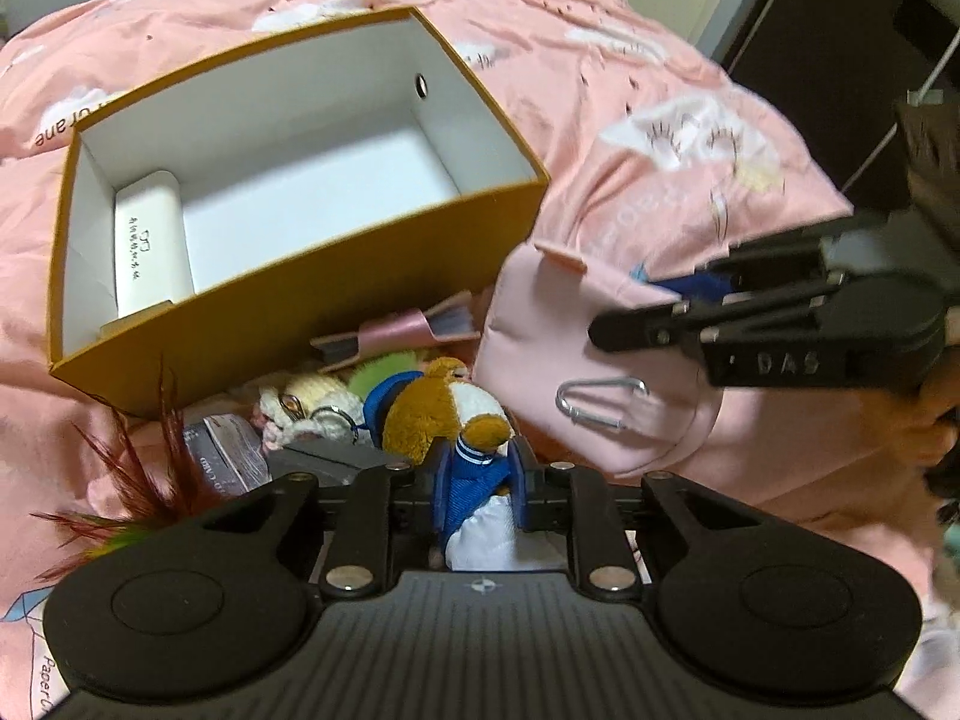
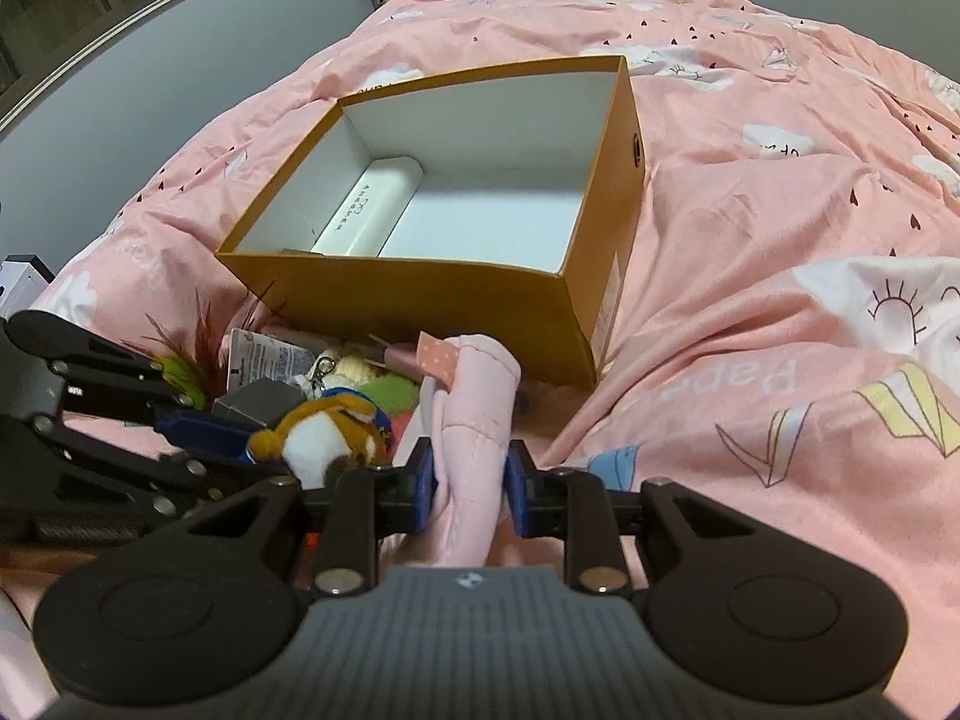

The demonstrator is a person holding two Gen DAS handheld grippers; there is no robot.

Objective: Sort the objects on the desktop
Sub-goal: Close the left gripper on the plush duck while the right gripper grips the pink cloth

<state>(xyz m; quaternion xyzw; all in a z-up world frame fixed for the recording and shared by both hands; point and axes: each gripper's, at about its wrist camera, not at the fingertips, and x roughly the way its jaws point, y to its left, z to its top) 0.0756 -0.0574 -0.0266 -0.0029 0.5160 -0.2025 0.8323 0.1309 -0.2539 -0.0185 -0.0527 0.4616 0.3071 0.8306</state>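
The plush dog point(image 1: 444, 414) is pinched in the left claw point(image 1: 480, 480), just clear of the clutter by the box point(image 1: 300, 312) on the bed point(image 2: 780, 300). The right claw point(image 2: 471, 480) is clamped on the pink pouch point(image 2: 474, 408). Both pickups look made; next, each must be carried over the rim into the box and released.

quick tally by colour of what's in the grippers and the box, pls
Pink: 1, pink pouch in the right gripper
Brown/white/blue: 1, plush dog in the left gripper
Mustard: 1, cardboard box
White: 1, white case inside the box
Total: 4
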